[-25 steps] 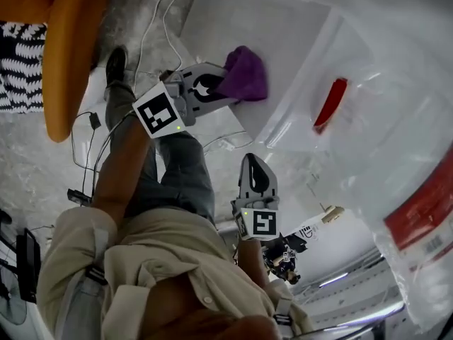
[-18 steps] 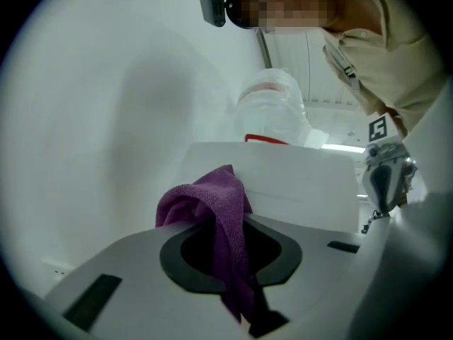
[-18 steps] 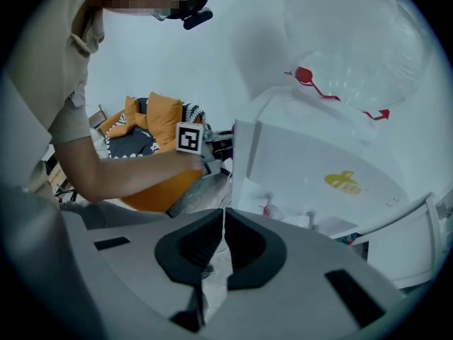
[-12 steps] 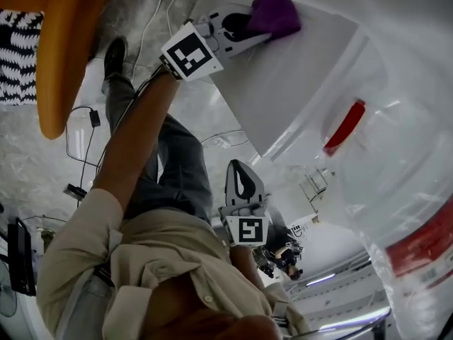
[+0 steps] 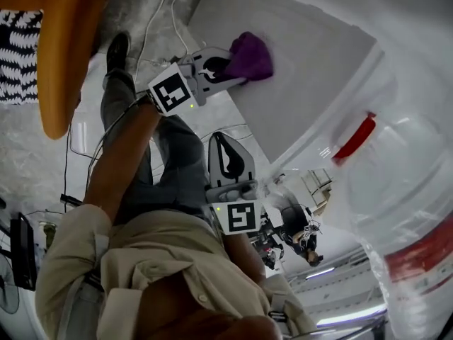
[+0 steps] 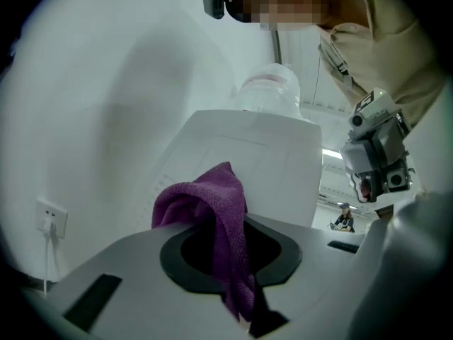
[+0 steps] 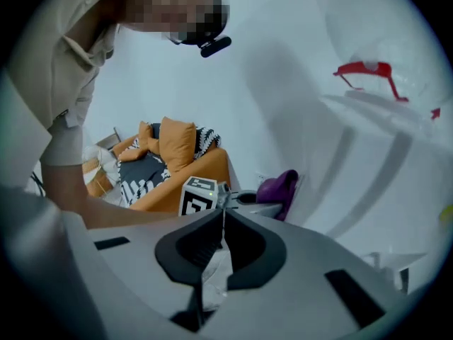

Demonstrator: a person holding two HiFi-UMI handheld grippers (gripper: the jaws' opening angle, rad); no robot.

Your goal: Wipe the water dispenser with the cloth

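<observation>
Right gripper view alone: right tongs (image 7: 224, 208) pressed together; left tongs (image 6: 237, 222) pinching cloth (image 6: 204, 198) against dispenser (image 6: 272, 154)

Purple cloth (image 5: 249, 55) on the white water dispenser (image 5: 311, 83), red handle (image 5: 356, 139); orange sofa (image 5: 67, 41), black-and-white zigzag cushion (image 5: 20, 57).

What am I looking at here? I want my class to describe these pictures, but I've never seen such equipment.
A person holds a two-jaw gripper in each hand; there is no robot. One picture comes from a camera on the person's head, the other two from cameras riding on each gripper. The left gripper is clamped on a purple cloth, held against the white water dispenser. The right gripper is shut and empty, away from the dispenser. A clear bottle tops the dispenser.
</observation>
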